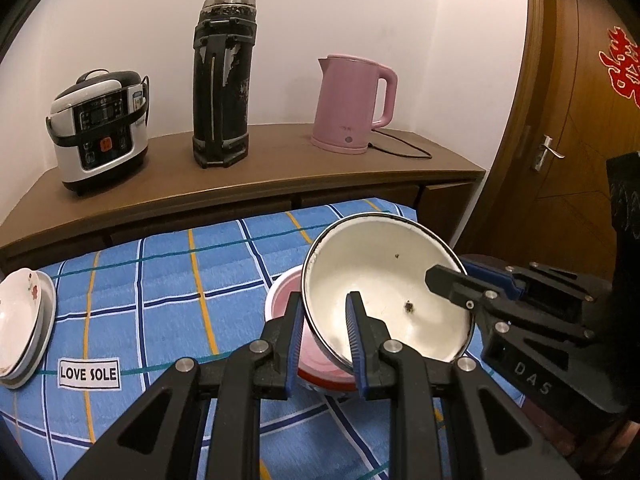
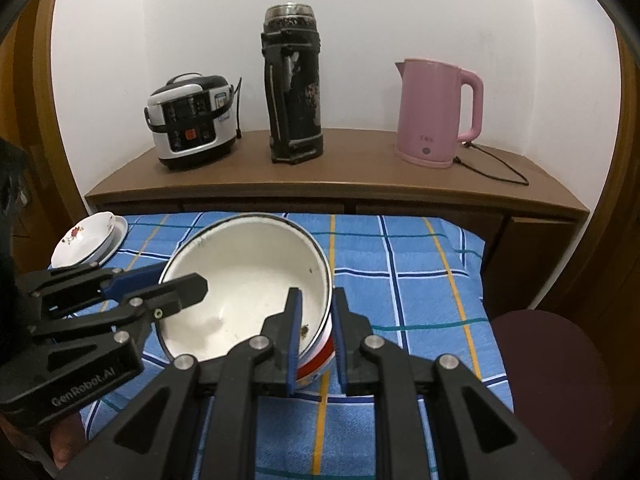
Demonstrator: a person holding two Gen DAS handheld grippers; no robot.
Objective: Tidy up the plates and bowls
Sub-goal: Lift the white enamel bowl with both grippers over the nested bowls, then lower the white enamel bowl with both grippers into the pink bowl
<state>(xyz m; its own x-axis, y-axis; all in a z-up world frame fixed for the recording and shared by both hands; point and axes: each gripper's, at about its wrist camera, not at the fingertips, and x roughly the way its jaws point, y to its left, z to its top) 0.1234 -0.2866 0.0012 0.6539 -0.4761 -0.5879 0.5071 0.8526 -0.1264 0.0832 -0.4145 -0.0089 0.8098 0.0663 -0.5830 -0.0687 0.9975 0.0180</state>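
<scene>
Both grippers pinch opposite rims of the white enamel bowl (image 1: 380, 280): left gripper (image 1: 326, 332), right gripper (image 2: 316, 332), each clamped tight, sharing its weight above the pink bowl (image 1: 280, 300).

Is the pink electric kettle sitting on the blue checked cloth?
No, the pink electric kettle stands on the brown wooden cabinet behind the blue checked cloth.
</scene>
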